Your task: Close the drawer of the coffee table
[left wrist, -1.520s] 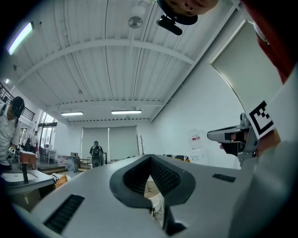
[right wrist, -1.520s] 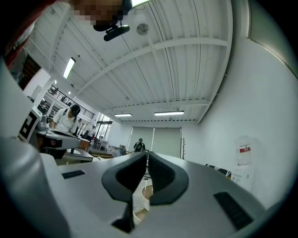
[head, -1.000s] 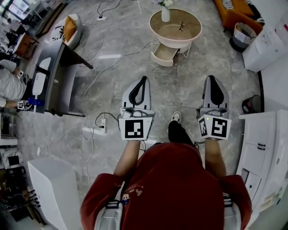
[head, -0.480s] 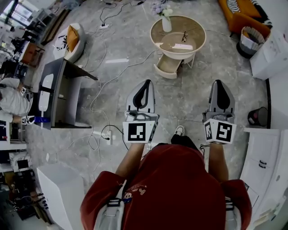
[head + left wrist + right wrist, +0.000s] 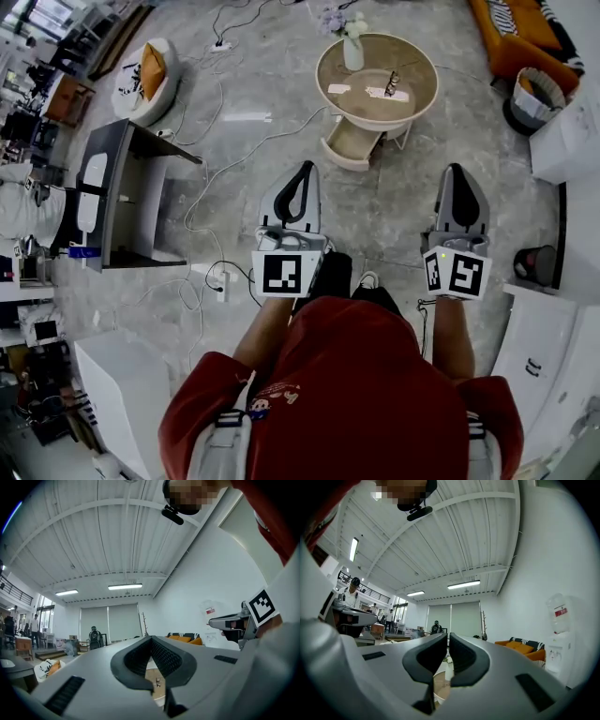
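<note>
The drawer (image 5: 349,146) is sticking out open from the near-left side of the round worktop (image 5: 370,70), far centre. The left gripper (image 5: 301,169) and right gripper (image 5: 457,171) are hovering level over the floor (image 5: 375,216), well apart from the drawer. Left fingers (image 5: 164,656) are pressing together, empty. Right fingers (image 5: 461,656) are seemingly meeting, only a thin slit showing between them.

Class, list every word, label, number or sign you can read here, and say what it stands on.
No text is readable.
Print on the red shirt: too blurred.
Notice on the white wall: too small.
Red label on the water dispenser: too small.
Markers on the left gripper and right gripper: square patterns, no words.
</note>
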